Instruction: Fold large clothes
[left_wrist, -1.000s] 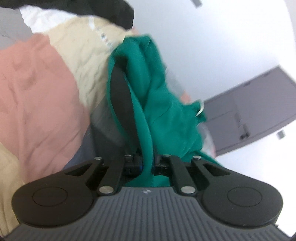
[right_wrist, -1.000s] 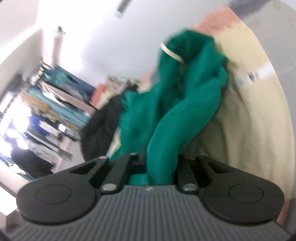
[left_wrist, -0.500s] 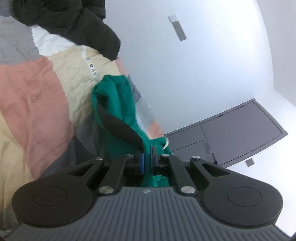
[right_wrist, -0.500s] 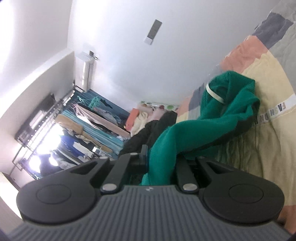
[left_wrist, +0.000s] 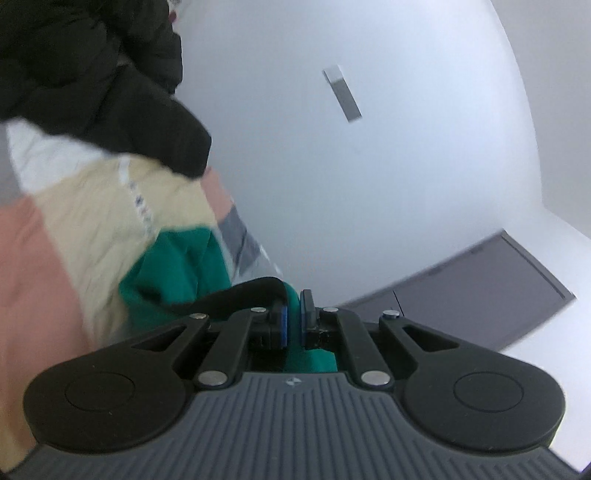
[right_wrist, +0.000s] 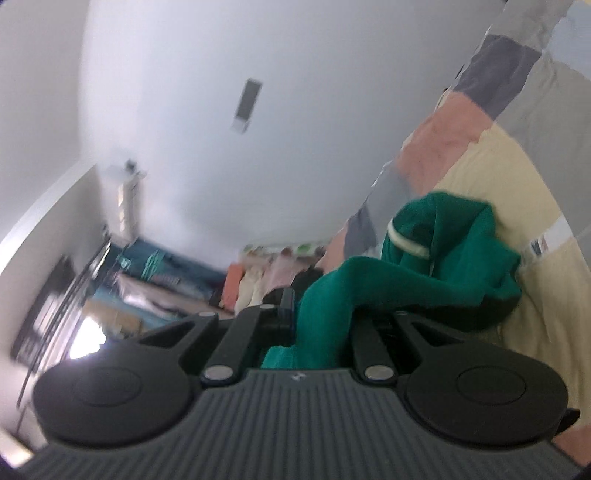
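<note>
Patchwork bed quilt (left_wrist: 92, 229) is lying under a black jacket (left_wrist: 92, 81); left hand-held gripper (left_wrist: 293, 319) and right hand-held gripper (right_wrist: 319, 317) are each pinching the green garment (right_wrist: 436, 258), which is hanging above the quilt.

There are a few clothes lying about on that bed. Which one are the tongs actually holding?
The green garment: both the left tongs and right tongs are clamped on it. The black jacket lies untouched further back on the patchwork quilt.

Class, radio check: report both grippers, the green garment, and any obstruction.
Left gripper shut on green garment. Right gripper shut on it too. Garment bunched over patchwork quilt. Black jacket lies beyond, not touching.
</note>
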